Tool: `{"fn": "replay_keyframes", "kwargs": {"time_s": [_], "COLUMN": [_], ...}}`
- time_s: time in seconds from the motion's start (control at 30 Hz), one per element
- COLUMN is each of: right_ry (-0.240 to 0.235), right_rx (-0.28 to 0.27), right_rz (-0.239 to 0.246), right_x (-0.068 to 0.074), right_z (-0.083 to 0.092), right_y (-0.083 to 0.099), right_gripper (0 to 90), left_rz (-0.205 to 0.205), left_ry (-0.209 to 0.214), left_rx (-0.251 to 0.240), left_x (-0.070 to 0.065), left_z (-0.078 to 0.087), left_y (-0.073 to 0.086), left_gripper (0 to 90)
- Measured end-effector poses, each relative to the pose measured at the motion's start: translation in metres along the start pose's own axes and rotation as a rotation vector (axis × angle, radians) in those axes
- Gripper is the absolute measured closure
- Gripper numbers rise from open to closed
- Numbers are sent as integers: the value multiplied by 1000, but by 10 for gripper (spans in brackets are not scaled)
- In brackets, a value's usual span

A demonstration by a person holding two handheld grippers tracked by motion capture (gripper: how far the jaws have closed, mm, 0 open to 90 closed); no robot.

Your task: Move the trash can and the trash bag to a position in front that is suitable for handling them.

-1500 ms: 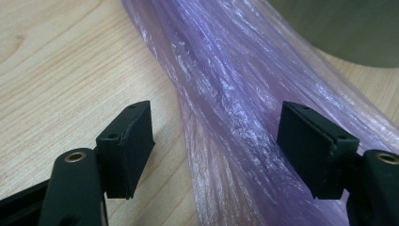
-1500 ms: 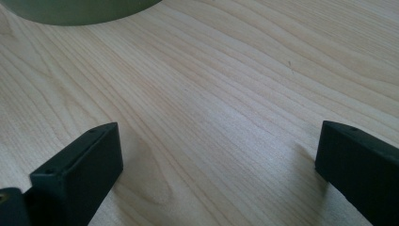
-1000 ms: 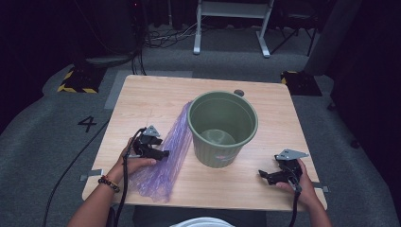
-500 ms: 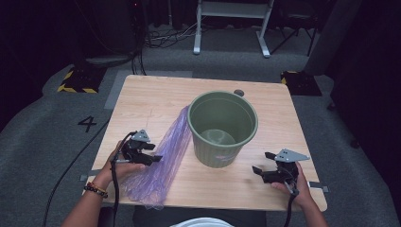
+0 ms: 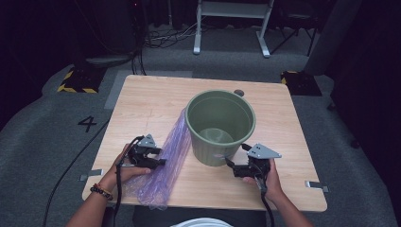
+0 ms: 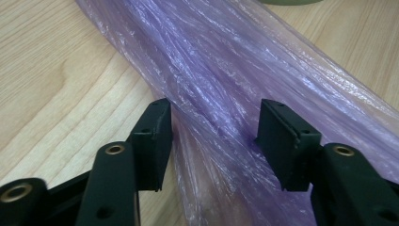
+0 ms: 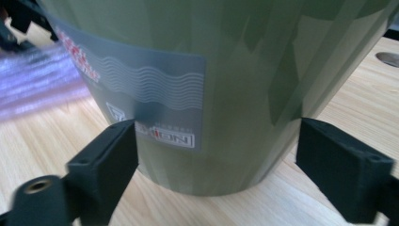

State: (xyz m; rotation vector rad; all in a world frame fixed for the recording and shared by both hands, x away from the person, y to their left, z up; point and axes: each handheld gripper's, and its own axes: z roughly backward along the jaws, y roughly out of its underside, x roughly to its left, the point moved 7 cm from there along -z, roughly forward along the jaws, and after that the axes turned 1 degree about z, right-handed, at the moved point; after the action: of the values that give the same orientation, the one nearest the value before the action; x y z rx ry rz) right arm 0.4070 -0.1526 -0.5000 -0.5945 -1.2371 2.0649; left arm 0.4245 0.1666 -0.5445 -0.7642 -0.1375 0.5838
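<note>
A long purple plastic bag (image 5: 177,137) lies flat on the wooden table (image 5: 151,99), running from the green bin (image 5: 220,125) toward the front edge. My left gripper (image 5: 163,161) stands over the bag's middle. Its jaws have just been closing, and the bag (image 6: 211,70) lies between them, the left gripper (image 6: 214,136) still open with its pads apart from the film. My right gripper (image 5: 230,163) points at the bin's base from the right. Its jaws have just been opening and stand either side of the labelled wall of the bin (image 7: 188,56), the right gripper (image 7: 216,155) open, not touching.
A round hole (image 5: 239,93) sits in the table just behind the bin. A white metal frame (image 5: 231,23) stands on the floor beyond the table. Both hands are close to the table's front edge, where a white round object (image 5: 203,222) shows.
My right gripper has moved left across the table to the foot of the bin. The left hand has stayed about where it was on the bag, its jaws narrower.
</note>
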Motion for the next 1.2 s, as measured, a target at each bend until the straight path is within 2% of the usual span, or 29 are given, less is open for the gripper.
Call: {"fn": "replay_keyframes", "kwargs": {"time_s": [0.13,0.27,0.3,0.4,0.43,0.47,0.5,0.53,0.57,0.6,0.63,0.7,0.73,0.8,0.83,0.87,0.9,0.97,1.03,1.1,1.2], "right_ry": [42,37,30,32,52,52,60,69,69,63,67,72,71,74,59,59,45,46,30,29,24], "right_rx": [13,7,14,18,9,9,10,7,7,-2,1,18,28,36,61,61,83,109,110,114,136], "right_rz": [21,3,-1,-2,-5,-5,-35,-37,-37,-60,-60,-44,-35,-22,-18,-18,-14,-14,-29,-38,-35], "right_x": [-5,-11,-16,-22,-30,-30,-38,-41,-41,-47,-50,-54,-56,-59,-62,-62,-66,-70,-73,-75,-78], "right_z": [-13,-26,-34,-42,-49,-49,-53,-53,-53,-50,-47,-38,-32,-26,-15,-15,-4,6,16,24,35], "right_y": [-7,-14,-20,-26,-31,-31,-32,-31,-31,-29,-28,-25,-22,-19,-11,-11,0,11,20,28,40], "right_gripper": [163,167,168,169,171,189,195,197,197,200,200,201,205,210,215,215,215,211,202,202,209], "left_rz": [-2,8,13,31,51,64,55,55,48,43,14,-1,-1,-4,6,6,3,-40,-68,-85,-109], "left_ry": [-1,-1,14,14,2,-1,-30,-30,-50,-60,-97,-130,-130,-149,-150,-150,-89,-65,-41,14,76], "left_rx": [0,12,24,39,44,39,7,7,-11,-27,-70,-97,-97,-98,-80,-80,-62,-16,27,38,45], "left_x": [-3,-5,-5,-5,-3,-2,1,1,2,2,3,3,3,5,6,6,0,-7,-15,-24,-37], "left_z": [-5,-8,-11,-12,-12,-12,-6,-6,-1,5,18,33,33,45,53,53,56,53,48,42,31], "left_y": [-4,-8,-10,-12,-13,-13,-14,-14,-15,-15,-16,-13,-13,-5,4,4,13,22,28,31,32], "left_gripper": [409,356,317,201,192,192,178,162,162,164,164,163,161,165,195,211,249,268,298,332,349]}}
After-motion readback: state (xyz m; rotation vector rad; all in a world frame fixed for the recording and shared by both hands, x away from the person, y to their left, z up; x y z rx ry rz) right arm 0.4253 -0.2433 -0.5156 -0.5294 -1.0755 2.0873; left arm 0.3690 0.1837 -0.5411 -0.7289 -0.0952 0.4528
